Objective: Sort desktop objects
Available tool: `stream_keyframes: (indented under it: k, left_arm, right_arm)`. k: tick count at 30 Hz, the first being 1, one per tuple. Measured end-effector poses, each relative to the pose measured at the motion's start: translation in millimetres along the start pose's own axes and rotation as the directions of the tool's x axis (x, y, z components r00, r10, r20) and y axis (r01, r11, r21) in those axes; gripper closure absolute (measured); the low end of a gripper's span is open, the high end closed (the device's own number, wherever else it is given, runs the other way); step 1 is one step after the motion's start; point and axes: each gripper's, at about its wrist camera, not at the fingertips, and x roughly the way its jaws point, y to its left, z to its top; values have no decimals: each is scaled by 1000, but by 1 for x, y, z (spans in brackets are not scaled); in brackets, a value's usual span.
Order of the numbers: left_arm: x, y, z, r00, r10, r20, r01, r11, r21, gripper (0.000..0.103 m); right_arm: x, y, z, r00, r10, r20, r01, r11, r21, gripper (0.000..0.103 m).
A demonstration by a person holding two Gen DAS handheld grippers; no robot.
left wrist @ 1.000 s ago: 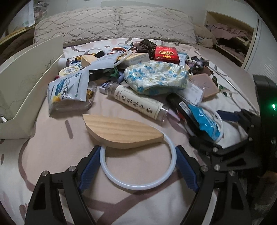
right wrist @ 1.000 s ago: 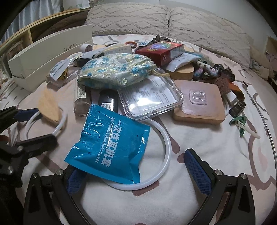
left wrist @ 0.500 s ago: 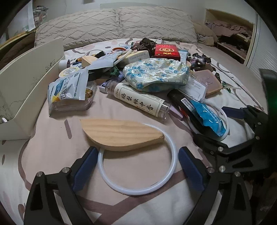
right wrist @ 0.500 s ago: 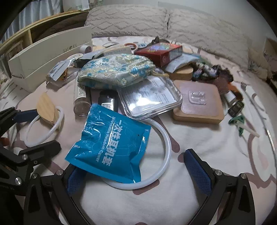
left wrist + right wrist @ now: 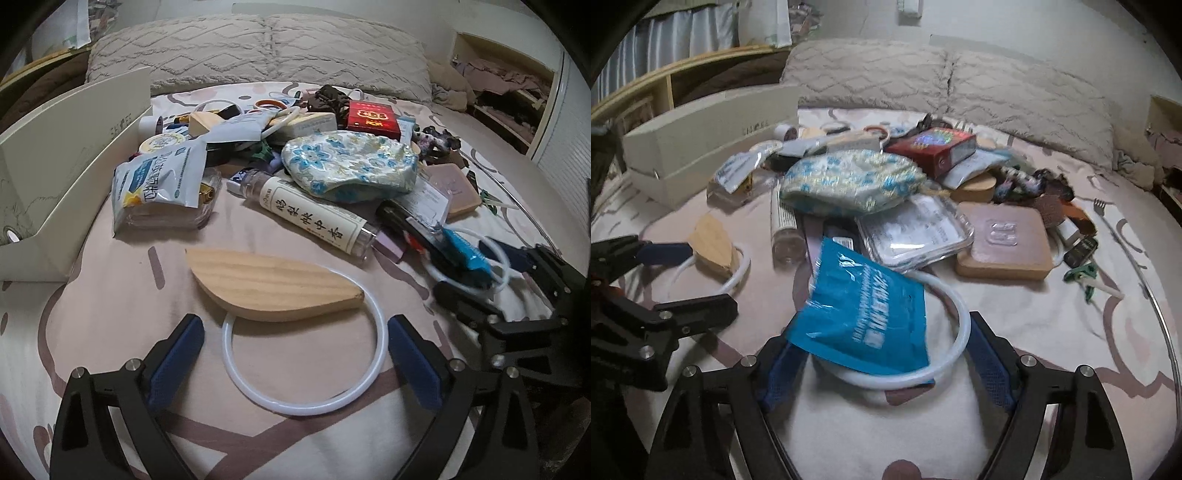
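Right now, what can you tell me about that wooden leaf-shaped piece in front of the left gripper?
The wooden piece is a flat, thick slab of pale wood with visible grain, rounded on one side and tapering to a blunt tip. It lies flat on the bedspread, resting across the far edge of a white ring. The left gripper sits open just short of it, not touching.

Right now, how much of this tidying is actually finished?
Very little looks done. The white box seems nearly empty, though little of its inside shows, and the pile covers the bed. In hand: the right gripper has closed around a white ring under a blue packet; the left gripper sits open around another ring. Everything else remains.
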Motion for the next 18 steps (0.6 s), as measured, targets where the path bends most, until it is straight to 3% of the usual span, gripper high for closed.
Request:
stream_keyframes:
  k: [1,2,3,10,12,14,15,18]
  left_arm:
    - [0,0,0,1000,1,0,-1,1000,0,2]
    - [1,0,0,1000,4,0,-4,1000,1,2]
    - [0,-1,0,1000,6,0,-6,1000,3,1]
    - [1,-2,-1,1000,16,0,-16,1000,10,1]
    - [1,-2,-2,1000,19,0,-19,1000,13,1]
    - [1,-3,-2,1000,22,1,-22,1000,19,0]
    - [1,-2,-2,1000,22,1,-22,1000,20,0]
    - [1,-2,-2,1000,22,2,-22,1000,20,0]
  right_arm:
    - [-4,-1,0,1000,-2,19,2,1000,4,21]
    - [-7,-1,0,999,-2,34,1,1000,9,51]
    - [-8,-2,0,999,-7,39,6,1000,18,60]
    - [0,-14,1,999,42,-17,-41,996,85,60]
    - [3,-14,0,998,54,-38,-50,995,87,51]
    - [0,-13,-1,997,65,-35,-62,994,85,8]
    - [-4,-12,-2,998,63,-24,-61,995,81,3]
    - [-10,-14,-3,997,71,-18,-69,995,72,3]
